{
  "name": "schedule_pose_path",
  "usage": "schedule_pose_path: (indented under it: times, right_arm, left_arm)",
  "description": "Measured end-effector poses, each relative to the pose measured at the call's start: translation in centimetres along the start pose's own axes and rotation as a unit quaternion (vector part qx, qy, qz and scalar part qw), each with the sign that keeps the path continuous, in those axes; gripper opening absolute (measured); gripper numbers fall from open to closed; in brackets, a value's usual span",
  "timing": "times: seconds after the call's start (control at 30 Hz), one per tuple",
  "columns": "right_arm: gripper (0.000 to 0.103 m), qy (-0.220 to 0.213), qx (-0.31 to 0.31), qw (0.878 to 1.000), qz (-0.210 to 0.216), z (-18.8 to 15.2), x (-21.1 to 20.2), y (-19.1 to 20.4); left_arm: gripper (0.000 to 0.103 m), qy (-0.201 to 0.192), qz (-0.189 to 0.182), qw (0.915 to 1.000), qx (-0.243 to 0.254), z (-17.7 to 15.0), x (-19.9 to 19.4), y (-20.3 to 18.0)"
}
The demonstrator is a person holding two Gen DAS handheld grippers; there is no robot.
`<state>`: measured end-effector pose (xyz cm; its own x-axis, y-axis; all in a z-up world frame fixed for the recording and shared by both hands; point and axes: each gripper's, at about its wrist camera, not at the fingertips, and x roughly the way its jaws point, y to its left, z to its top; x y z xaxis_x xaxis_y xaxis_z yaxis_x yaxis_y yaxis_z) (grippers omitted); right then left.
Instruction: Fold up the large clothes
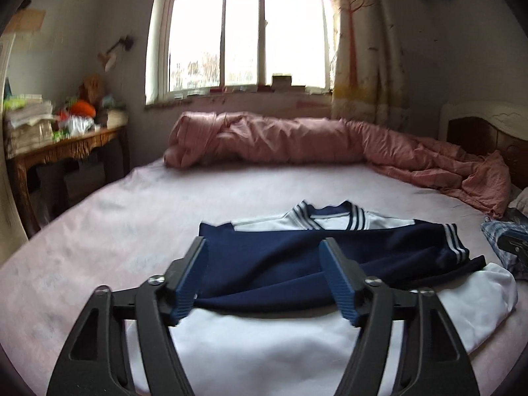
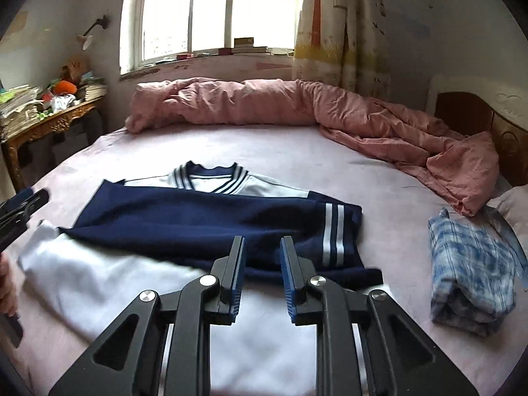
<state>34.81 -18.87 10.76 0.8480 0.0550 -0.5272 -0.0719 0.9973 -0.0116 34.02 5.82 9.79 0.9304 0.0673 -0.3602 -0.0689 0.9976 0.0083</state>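
Two grippers hovering over one navy-and-white jersey, lying partly folded on the pink bedsheet, both navy sleeves crossing over the white body. Showing, in the right wrist view only, the blue plaid garment whole, folded and lying well apart to the jersey's right; appearing in the left wrist view merely as a sliver at the right edge. Showing too, in the right wrist view alone, the left gripper from the side at the far left edge, just beside the jersey's white corner. Right gripper hanging above the white body near the striped cuff, jaws parted narrowly, holding nothing. Left gripper spreading wide apart over the navy sleeve, gripping nothing, its black frame hiding part of the white cloth below. Lying along the far side of the bed, one rumpled pink quilt. Standing at the left, one cluttered wooden table; behind, one window and one curtain; at the right, one headboard.
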Motion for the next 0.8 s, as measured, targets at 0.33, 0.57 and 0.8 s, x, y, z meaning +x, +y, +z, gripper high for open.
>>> schedule_pose_path:
  times: [0.33, 0.57, 0.8]
  right_arm:
    - [0.087, -0.041, -0.001, 0.999, -0.021, -4.3, -7.8, 0.0]
    - [0.103, -0.041, -0.023, 0.999, -0.008, -5.8, -9.0, 2.1]
    - [0.103, -0.005, -0.059, 0.998, -0.003, -9.2, -6.7, 3.6]
  left_arm:
    - [0.102, -0.085, -0.019, 0.9956, 0.034, -0.2, -10.0, -2.6]
    - [0.103, -0.070, -0.014, 0.9939, 0.084, -3.2, -12.7, -2.4]
    - [0.103, 0.026, -0.010, 0.9951, 0.095, -7.8, -8.4, -2.5]
